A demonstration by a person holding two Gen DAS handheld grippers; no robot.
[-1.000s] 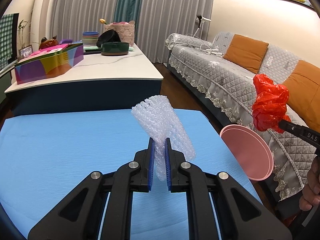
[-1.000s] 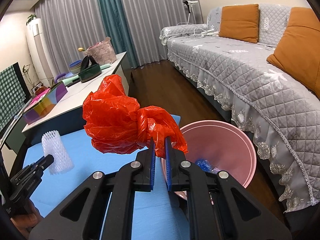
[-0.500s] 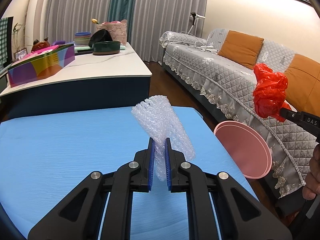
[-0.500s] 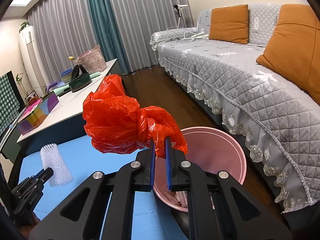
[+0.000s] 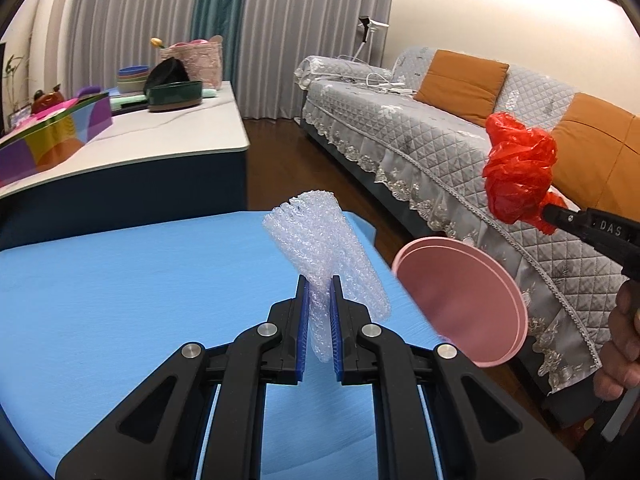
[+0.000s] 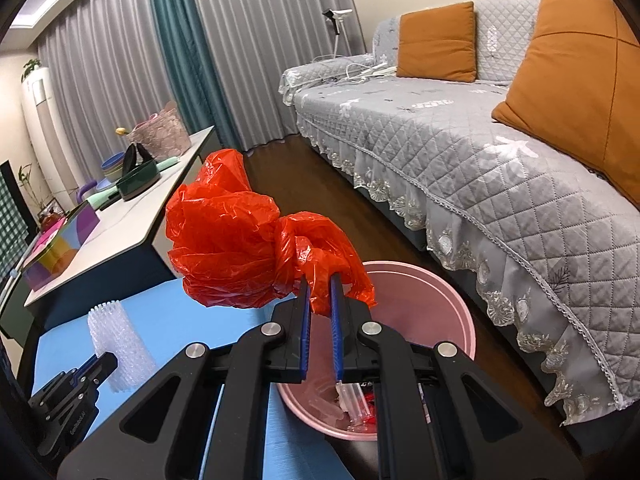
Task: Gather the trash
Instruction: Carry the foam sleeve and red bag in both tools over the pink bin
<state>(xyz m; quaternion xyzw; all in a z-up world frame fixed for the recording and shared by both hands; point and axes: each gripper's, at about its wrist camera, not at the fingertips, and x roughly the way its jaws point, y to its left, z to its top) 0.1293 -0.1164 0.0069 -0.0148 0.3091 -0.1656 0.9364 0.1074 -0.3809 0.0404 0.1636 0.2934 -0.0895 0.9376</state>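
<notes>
Both grippers shifted toward round pink bin (image 6: 460,308), left jaws pinching knobbly bubble wrap (image 5: 320,240), right jaws pinching crinkly red plastic bag (image 6: 228,240)

Two black two-finger grippers were in view: the left gripper (image 5: 319,300) and the right gripper (image 6: 319,300). One round pink plastic bin (image 6: 448,300) stood on the floor. Above the bin was one crumpled red plastic bag (image 6: 240,248); left of the bin was one blue-topped table (image 5: 120,300), and over it one roll of clear bubble wrap (image 5: 320,240). Right of the bin stood one grey quilted sofa (image 6: 460,152) bearing two orange cushions (image 6: 438,42).
</notes>
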